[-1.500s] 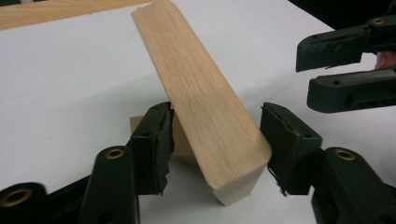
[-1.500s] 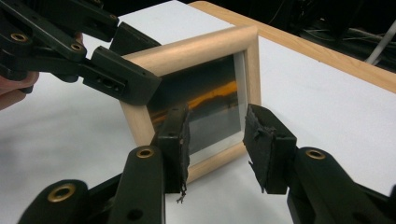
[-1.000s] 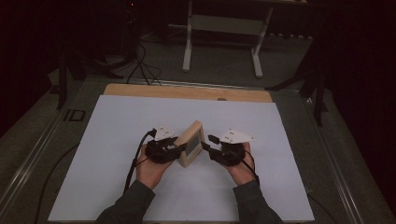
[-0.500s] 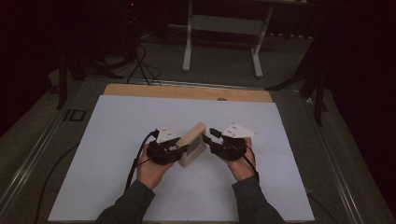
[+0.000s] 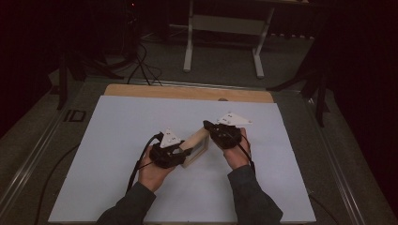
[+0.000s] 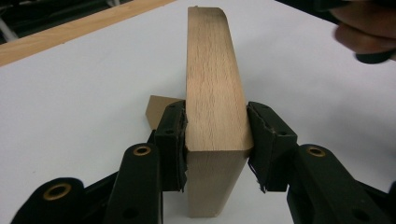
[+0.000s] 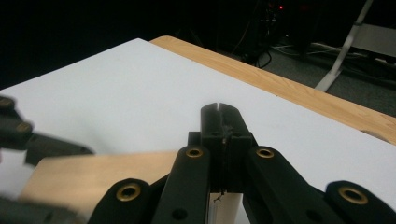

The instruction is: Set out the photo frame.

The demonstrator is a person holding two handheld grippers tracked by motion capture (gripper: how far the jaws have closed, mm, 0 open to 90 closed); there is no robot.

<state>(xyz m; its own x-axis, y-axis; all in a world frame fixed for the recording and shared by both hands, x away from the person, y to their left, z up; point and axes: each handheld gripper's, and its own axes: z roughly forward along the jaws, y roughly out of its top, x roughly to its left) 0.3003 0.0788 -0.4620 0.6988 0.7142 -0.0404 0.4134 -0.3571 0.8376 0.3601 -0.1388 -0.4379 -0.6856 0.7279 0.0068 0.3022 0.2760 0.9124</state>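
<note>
A: Pale rectangular wooden block: anything unreadable?
B: Lower end cut off by the frame's bottom edge; small tan piece behind it half hidden. Blurred in the right gripper view.

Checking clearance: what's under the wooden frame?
The wooden frame stands on edge on the white sheet, clamped by the left hand-held gripper. Its contact edge is hidden.

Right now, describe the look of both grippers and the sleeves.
Left gripper and right gripper are black, each topped by a pale triangular plate. Jaws have brass-ringed pivots and black pads. A black cable trails from the left one. Sleeves are dark grey.
</note>
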